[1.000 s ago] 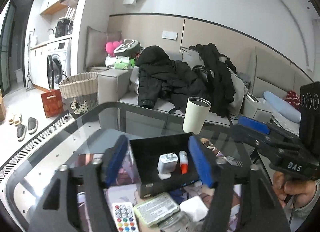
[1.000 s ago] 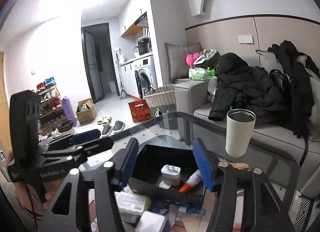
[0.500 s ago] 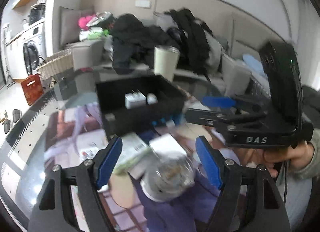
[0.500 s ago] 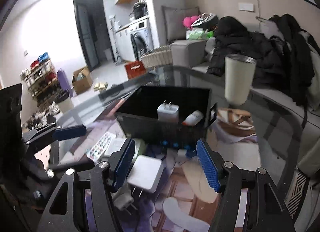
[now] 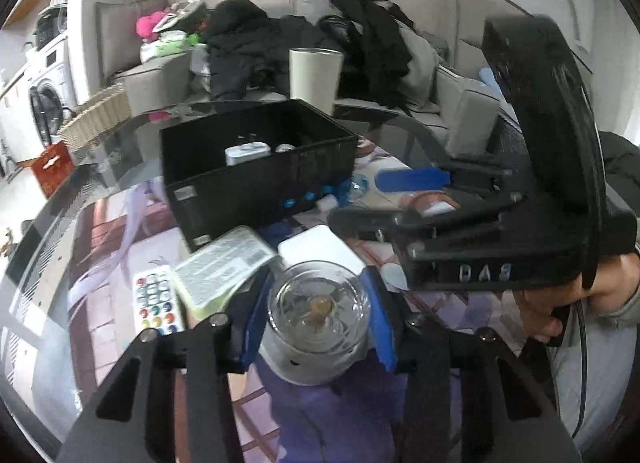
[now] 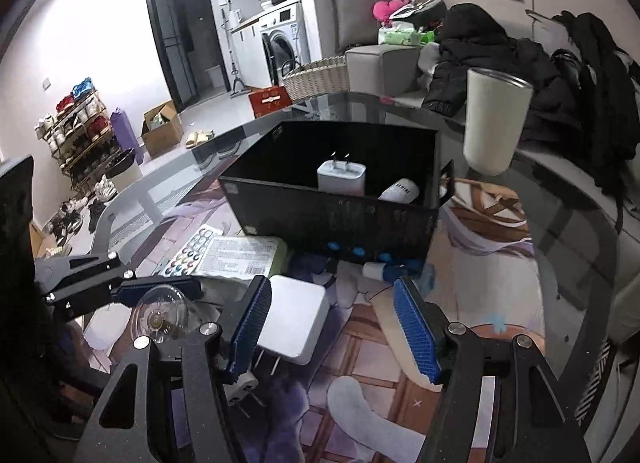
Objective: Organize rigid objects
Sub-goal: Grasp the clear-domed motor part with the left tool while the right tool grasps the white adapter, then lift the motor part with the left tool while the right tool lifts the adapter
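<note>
A black box (image 5: 256,167) on the glass table holds a white charger (image 5: 247,153) and a small tube. It also shows in the right wrist view (image 6: 336,199) with the charger (image 6: 342,177). My left gripper (image 5: 318,317) is shut on a clear glass jar (image 5: 318,315), its blue pads touching both sides. The jar (image 6: 160,313) also shows in the right wrist view. My right gripper (image 6: 332,327) is open and empty, low over the mat beside a white square adapter (image 6: 296,319).
A colourful remote (image 5: 154,303) and a green-edged flat case (image 5: 224,263) lie in front of the box. A cream tumbler (image 6: 496,121) stands behind the box at the table's far edge. A sofa with dark clothes lies beyond.
Both grippers have dropped towards the table. My left gripper has moved forward around the glass jar and closed on it. The right gripper stays open.
</note>
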The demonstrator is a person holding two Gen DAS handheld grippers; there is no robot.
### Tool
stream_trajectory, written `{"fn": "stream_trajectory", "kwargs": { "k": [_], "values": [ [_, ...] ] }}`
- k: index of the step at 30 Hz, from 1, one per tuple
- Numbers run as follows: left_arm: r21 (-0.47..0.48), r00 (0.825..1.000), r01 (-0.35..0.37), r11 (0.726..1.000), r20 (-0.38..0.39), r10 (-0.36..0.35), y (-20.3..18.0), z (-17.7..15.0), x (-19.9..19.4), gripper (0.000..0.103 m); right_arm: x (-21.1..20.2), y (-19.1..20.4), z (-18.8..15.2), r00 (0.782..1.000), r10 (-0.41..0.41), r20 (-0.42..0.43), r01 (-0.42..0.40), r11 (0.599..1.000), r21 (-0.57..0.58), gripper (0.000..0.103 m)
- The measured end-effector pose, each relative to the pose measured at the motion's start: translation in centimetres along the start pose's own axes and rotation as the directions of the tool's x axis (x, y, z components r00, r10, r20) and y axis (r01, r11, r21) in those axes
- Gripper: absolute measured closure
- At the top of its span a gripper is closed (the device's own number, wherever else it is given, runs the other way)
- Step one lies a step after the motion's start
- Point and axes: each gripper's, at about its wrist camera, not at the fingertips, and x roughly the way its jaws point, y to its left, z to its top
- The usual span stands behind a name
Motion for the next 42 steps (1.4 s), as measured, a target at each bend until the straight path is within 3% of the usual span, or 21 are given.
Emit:
{"fn": "stream_trajectory", "kwargs": {
  "k": [5, 10, 13, 16, 21, 27, 30, 35, 42],
  "values": [
    [-0.047, 0.999, -0.049, 0.998, 0.006, 0.05, 1.7, -0.4, -0.7, 0.061, 1.7, 0.9, -0.4, 0.998, 0.021, -0.056, -0.022, 1.0, -0.009, 0.037],
    [-0.103, 0.994, -0.101, 0.989, 0.021, 0.104, 3.5, -1.6, -1.9, 0.061, 3.5, 1.3, -1.0, 0.99, 0.059, -0.129, -0.058, 0.998, 0.008, 0.045],
    [-0.122, 0.994, -0.105, 0.987, 0.018, 0.108, 4.1, -1.7, -1.9, 0.061, 3.8, 2.2, -1.0, 0.99, 0.055, -0.128, -0.059, 0.998, -0.026, 0.045],
    [-0.117, 0.994, -0.109, 0.987, 0.016, 0.112, 4.1, -1.7, -1.8, 0.061, 4.8, 3.1, -1.6, 0.981, 0.067, -0.181, -0.077, 0.996, -0.047, 0.047],
    [-0.12, 0.996, -0.081, 0.99, 0.016, 0.083, 3.7, -1.5, -1.5, 0.06, 4.2, 2.6, -1.7, 0.984, 0.05, -0.173, -0.06, 0.997, -0.053, 0.057],
    [-0.099, 0.997, -0.076, 0.992, 0.01, 0.077, 2.6, -0.9, -0.8, 0.06, 2.6, 1.1, -2.8, 0.986, 0.017, -0.166, -0.025, 0.999, -0.046, 0.058],
    [-0.093, 0.997, -0.075, 0.993, 0.013, 0.077, 2.4, -0.8, -0.7, 0.06, 1.8, 0.1, -3.1, 0.985, 0.043, -0.167, -0.045, 0.999, -0.007, 0.057],
    [-0.104, 0.996, -0.081, 0.991, 0.012, 0.083, 2.7, -0.8, -0.7, 0.06, 0.6, -0.3, -2.3, 0.994, 0.046, -0.096, -0.044, 0.999, 0.023, 0.057],
    [-0.11, 0.997, -0.079, 0.991, 0.013, 0.081, 3.1, -1.0, -1.0, 0.06, 1.8, -0.3, -2.2, 0.99, 0.055, -0.129, -0.051, 0.998, 0.031, 0.057]
  ]
}}
